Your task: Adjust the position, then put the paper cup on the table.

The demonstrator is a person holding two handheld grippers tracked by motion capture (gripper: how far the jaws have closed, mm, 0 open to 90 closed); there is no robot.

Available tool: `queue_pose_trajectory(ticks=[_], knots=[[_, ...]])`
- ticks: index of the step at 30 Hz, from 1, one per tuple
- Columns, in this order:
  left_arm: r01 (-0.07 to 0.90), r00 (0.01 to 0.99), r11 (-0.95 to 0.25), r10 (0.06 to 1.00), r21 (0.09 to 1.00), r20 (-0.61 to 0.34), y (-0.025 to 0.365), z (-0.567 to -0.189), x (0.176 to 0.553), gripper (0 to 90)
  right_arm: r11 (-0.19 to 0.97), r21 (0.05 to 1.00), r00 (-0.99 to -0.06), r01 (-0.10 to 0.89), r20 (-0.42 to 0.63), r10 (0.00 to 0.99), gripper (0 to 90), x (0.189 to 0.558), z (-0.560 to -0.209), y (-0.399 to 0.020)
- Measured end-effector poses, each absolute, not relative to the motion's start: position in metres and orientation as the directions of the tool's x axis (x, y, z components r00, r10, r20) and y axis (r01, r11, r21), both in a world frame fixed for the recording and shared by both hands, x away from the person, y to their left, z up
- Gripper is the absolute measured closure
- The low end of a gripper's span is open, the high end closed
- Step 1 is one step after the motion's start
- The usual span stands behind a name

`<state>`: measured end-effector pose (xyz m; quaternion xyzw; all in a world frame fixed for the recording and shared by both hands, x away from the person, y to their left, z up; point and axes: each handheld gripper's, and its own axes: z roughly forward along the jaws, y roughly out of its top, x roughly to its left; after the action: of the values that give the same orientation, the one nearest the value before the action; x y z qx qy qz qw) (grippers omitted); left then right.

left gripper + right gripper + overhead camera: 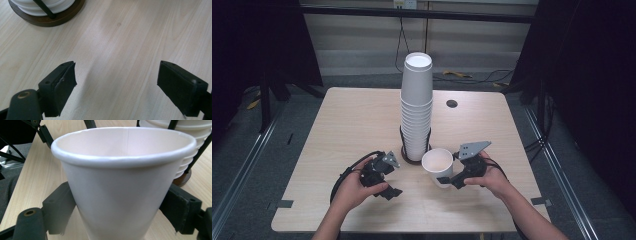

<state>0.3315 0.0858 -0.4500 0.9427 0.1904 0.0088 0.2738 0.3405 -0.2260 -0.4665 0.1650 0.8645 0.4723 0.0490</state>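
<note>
A tall stack of white paper cups [417, 105], mouths down, stands in a wire holder on a dark round base [408, 159] at the table's middle. Just right of that base is a single white paper cup [438, 165], mouth up. My right gripper [447, 181] is shut on it, and in the right gripper view the two jaws press on the lower sides of the cup [120, 182]. My left gripper [388, 189] hovers left of the base, low over bare wood. It is open [116, 87] with nothing between its jaws, and the holder base [47, 20] lies ahead of it.
The light wooden table [352, 125] has a small dark round hole [452, 103] at the back right. Behind the held cup, the stack [197, 145] and holder rods stand close. Dark frames and cables flank the table on the floor.
</note>
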Motion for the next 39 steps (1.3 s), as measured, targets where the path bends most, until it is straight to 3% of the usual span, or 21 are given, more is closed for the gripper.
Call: queue_pose_trajectory(ticks=[22, 39], knots=[[0.375, 0.915, -0.755, 0.393, 0.538, -0.087, 0.096, -0.453, 0.328, 15.1, 0.515, 0.823, -0.938, 0.240, 0.061, 0.340, 16.7, 0.334, -0.468, -0.233], [0.378, 0.911, -0.736, 0.405, 0.561, -0.083, 0.109, -0.453, 0.329, 15.1, 0.550, 0.780, -0.915, 0.298, 0.070, 0.396, 14.4, 0.320, -0.464, -0.246]])
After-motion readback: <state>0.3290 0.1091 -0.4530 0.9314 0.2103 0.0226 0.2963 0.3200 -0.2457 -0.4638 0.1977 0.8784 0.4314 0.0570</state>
